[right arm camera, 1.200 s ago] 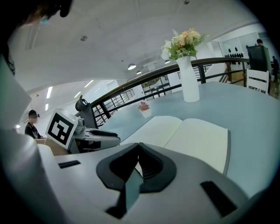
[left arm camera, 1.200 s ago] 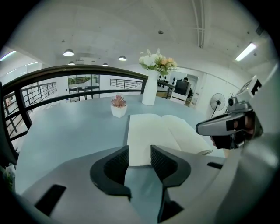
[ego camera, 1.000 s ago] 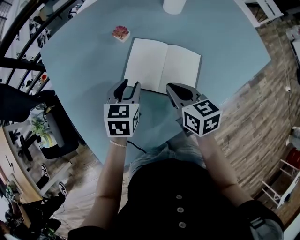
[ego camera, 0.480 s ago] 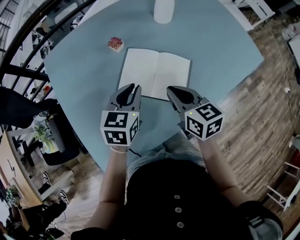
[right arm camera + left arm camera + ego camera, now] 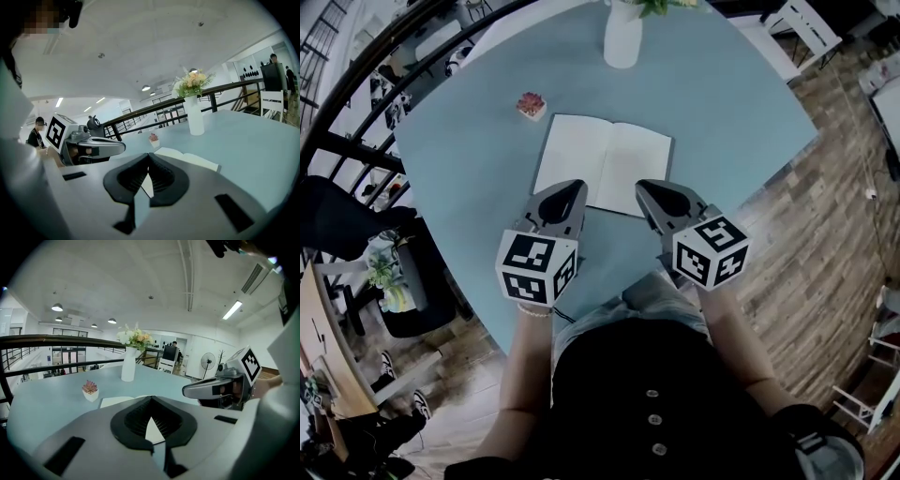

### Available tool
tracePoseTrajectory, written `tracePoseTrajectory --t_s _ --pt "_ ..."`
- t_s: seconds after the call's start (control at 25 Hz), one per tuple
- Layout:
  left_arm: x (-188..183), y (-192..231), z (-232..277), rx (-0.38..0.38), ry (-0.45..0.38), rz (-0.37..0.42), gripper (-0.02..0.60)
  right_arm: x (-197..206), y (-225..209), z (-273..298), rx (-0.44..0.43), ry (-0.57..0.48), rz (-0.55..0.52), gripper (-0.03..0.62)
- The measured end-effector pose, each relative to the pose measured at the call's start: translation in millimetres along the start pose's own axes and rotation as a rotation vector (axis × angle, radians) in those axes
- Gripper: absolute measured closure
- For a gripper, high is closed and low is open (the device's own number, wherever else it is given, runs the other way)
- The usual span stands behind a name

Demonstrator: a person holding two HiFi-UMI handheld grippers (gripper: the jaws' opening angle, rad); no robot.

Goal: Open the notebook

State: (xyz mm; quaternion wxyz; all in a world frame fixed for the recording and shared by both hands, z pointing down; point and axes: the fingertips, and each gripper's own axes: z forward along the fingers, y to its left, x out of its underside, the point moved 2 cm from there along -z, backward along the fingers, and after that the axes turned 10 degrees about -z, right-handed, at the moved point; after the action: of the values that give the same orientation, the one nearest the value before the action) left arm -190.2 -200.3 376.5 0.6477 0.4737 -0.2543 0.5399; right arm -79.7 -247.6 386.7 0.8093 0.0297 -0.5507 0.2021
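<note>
The left tool [image 5: 570, 190] and right tool [image 5: 649, 189] are held above the near edge of the counter [image 5: 731, 103]. Both are closed on nothing, the left's jaws having just been closing. Just beyond, the notebook [image 5: 602, 164] is laid open and flat, so the task appears done and no grip seems needed. A plant [image 5: 531, 104] and vase [image 5: 622, 42] are set farther off.
</note>
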Motion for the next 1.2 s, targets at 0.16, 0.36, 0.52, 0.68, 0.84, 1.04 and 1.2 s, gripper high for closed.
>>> tracePoseTrajectory --t_s 0.16,0.36,0.52,0.68,0.84,1.04,1.2 --pt "-6.0 -8.1 -8.8 -0.008 -0.027 0.005 0.565 -3.8 0.2 -7.7 -0.008 -0.008 -0.007 0.589" --pt "-13.3 -17.2 -18.7 -0.005 -0.077 0.022 0.566 -7.6 4.3 -11.5 -0.031 -0.023 -0.010 0.589" --pt "-14.6 -25.2 -23.4 0.010 -0.097 0.013 0.566 -10.8 10.6 -12.3 -0.052 -0.035 -0.016 0.589" --pt "-6.8 -31.4 -21.5 0.001 -0.060 0.045 0.566 -14.6 17.6 -14.1 -0.073 -0.048 -0.023 0.590" --pt "1.0 -37.4 -20.2 0.009 -0.030 0.054 0.566 -12.8 26.2 -14.7 -0.090 -0.046 -0.035 0.589" --pt "6.3 -42.6 -19.3 0.018 -0.021 0.041 0.566 -7.1 29.8 -18.4 -0.086 -0.042 -0.036 0.589" --pt "13.5 -44.6 -16.1 0.036 0.002 0.030 0.566 -3.3 32.6 -21.0 -0.091 -0.040 -0.039 0.591"
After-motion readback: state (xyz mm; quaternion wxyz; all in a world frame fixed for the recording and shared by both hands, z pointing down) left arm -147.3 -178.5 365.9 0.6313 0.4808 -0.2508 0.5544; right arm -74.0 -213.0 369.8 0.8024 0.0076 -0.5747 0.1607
